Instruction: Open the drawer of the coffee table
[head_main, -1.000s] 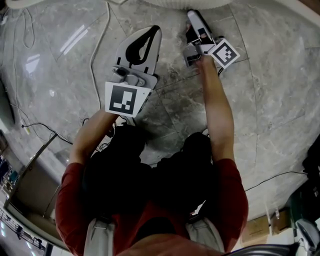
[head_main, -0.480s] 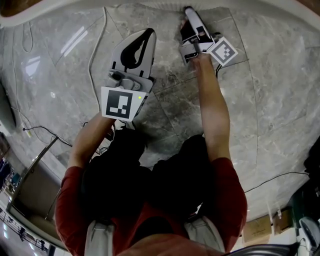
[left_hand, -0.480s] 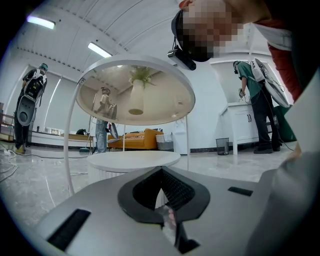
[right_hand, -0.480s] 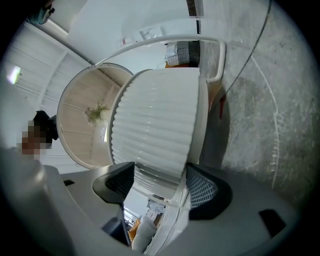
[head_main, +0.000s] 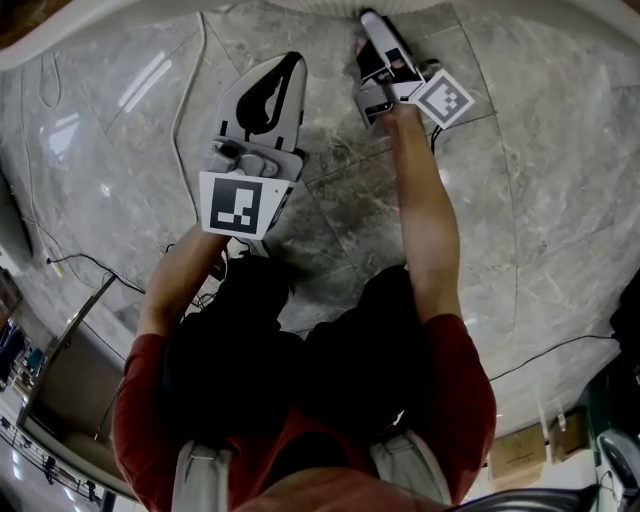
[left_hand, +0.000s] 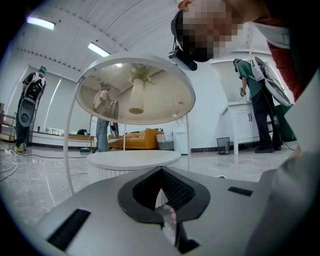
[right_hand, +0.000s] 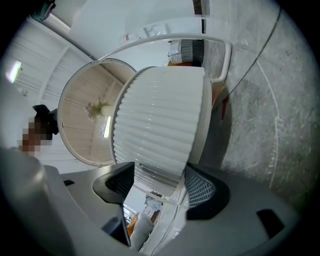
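Straddling the ribbed drawer (right_hand: 160, 125) front, right gripper (right_hand: 160, 176) is spread; left gripper (left_hand: 161, 174), pressed together, hangs clear.

Standing here, I find no word, number or brand that can be read. The white cube on the left gripper (head_main: 238, 203) and the white cube on the right gripper (head_main: 443, 100) bear only black square marker patterns. Tiny marks (right_hand: 150, 31) on the white curved table frame (right_hand: 220, 42) are too small to read.
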